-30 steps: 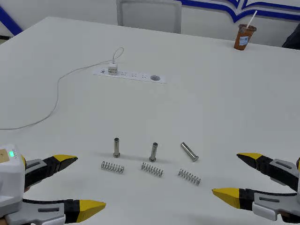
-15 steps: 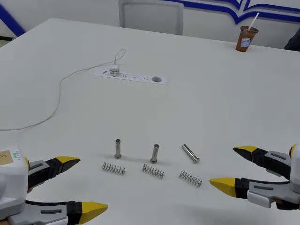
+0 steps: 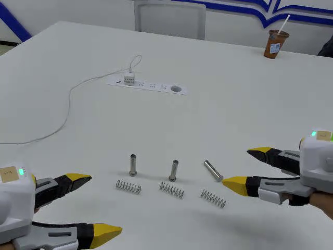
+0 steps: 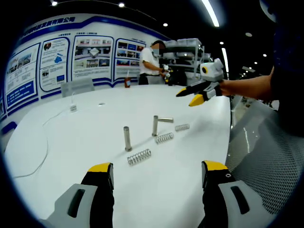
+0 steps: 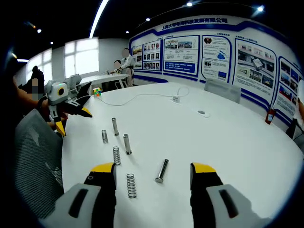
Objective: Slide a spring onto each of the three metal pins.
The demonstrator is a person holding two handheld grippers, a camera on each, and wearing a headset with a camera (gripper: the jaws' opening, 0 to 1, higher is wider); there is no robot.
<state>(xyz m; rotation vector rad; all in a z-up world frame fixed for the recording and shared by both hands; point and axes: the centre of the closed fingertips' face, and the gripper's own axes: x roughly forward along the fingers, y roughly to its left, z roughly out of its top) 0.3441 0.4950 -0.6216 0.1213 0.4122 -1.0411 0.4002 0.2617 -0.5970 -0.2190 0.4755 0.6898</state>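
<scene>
White table (image 3: pixel 234 104) spans your head view, with a cable (image 3: pixel 68 107) trailing towards the left edge, a power strip (image 3: pixel 151 86) at upper centre and a drink cup (image 3: pixel 274 44) at upper right. At lower left, your left gripper (image 3: pixel 104 204) hovers with its jaws spread wide, holding nothing. Across the lower middle you have three pins in a row: the left pin (image 3: pixel 132 164) and the middle pin (image 3: pixel 174 170) stand upright, while the right pin (image 3: pixel 212 170) lies on its side. Just below each lies a spring: left spring (image 3: pixel 128 186), middle spring (image 3: pixel 171 189), right spring (image 3: pixel 213 198), all flat on the table and apart from the pins. At right, your right gripper (image 3: pixel 237 166) has its jaws spread and empty, with its lower tip close to the lying pin's head in the frame.
</scene>
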